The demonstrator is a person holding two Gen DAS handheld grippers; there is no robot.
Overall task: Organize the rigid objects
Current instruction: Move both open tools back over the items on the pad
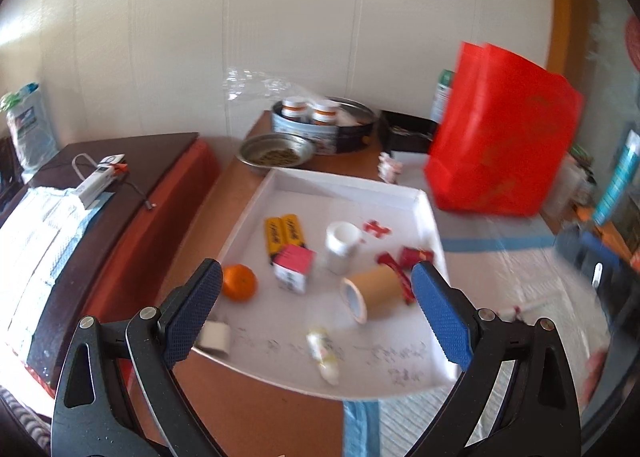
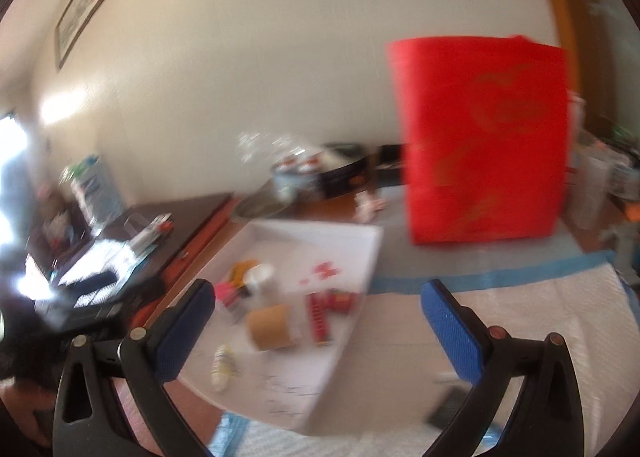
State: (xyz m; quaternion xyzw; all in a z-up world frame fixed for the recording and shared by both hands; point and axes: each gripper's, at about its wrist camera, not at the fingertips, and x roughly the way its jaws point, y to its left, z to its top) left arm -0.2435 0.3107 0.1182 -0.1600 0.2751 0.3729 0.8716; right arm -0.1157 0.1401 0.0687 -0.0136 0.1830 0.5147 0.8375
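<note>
A white tray [image 1: 430, 209] on the table holds several items: two yellow batteries [image 1: 284, 235], a pink and white box [image 1: 294, 269], a white tape roll [image 1: 341, 245], a brown tape roll [image 1: 372, 293], a red clip [image 1: 402, 269], an orange [image 1: 239, 282] and a small tube [image 1: 324, 351]. My left gripper [image 1: 316, 317] is open and empty above the tray's near side. My right gripper [image 2: 318, 337] is open and empty above the tray [image 2: 372, 253] and its brown tape roll [image 2: 270, 327]. The right wrist view is blurred.
A red bag [image 1: 504, 145] stands behind the tray at the right, also in the right wrist view [image 2: 484, 141]. A metal bowl [image 1: 276, 155], a round tin with bottles [image 1: 320, 123] and a black box [image 1: 406, 133] sit behind. A dark bench [image 1: 120, 185] lies left.
</note>
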